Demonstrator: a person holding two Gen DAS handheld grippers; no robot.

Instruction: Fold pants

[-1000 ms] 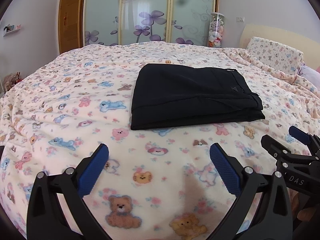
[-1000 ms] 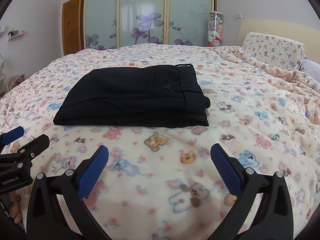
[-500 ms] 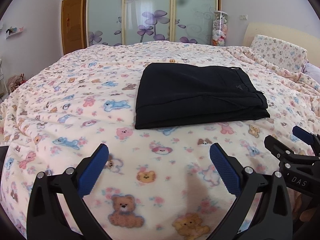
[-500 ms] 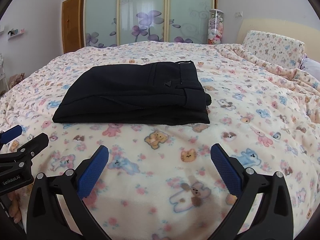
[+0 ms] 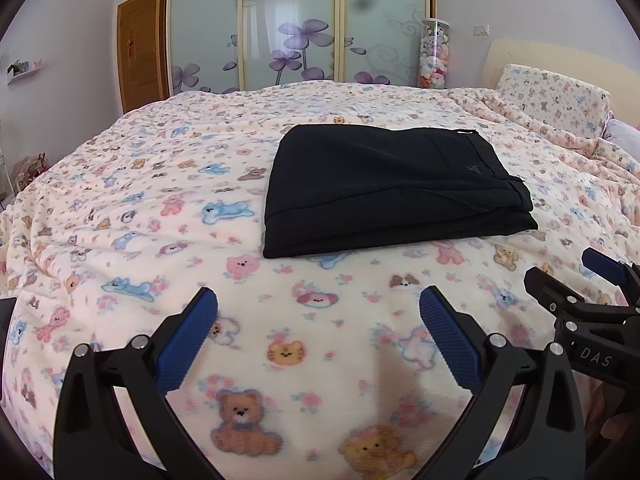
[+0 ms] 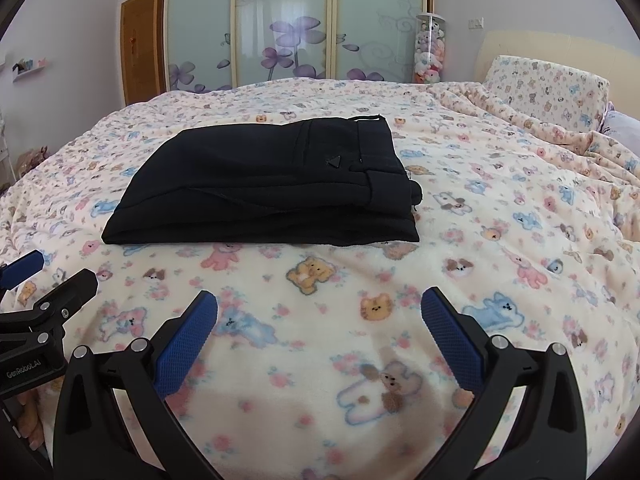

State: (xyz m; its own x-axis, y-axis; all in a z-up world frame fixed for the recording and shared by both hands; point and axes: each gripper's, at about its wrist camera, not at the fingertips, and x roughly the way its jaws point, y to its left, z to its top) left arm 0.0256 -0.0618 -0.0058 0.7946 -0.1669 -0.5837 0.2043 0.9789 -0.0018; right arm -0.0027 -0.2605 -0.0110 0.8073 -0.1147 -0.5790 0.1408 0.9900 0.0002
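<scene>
At the far left of the left wrist view a wooden door (image 5: pixel 138 46) stands beside the sliding wardrobe doors (image 5: pixel 296 24), which are frosted glass with purple flowers; a bed (image 5: pixel 120 208) covered by a cream blanket printed with little bears and cats fills the rest of the view. The left gripper (image 5: pixel 318 322) hovers over the near part of this blanket, its two blue fingers (image 5: pixel 188 340) spread wide apart with only blanket between them, so it holds nothing. The black pants (image 5: pixel 384 184) lie ahead of it, folded into a flat rectangle in several layers, in the middle of the bed and well apart from both grippers; the waistband with a small triangle mark is at the right end of the stack. Behind the pants a clear tube of plush toys (image 5: pixel 434 54) stands by the wall; to the right a pillow (image 5: pixel 556 96) in the same print leans at the headboard. In the right wrist view the right gripper (image 6: pixel 319 322) is also spread wide and grips nothing, low over the blanket; the pants (image 6: pixel 272 188) lie in front of it, a little to its left.
</scene>
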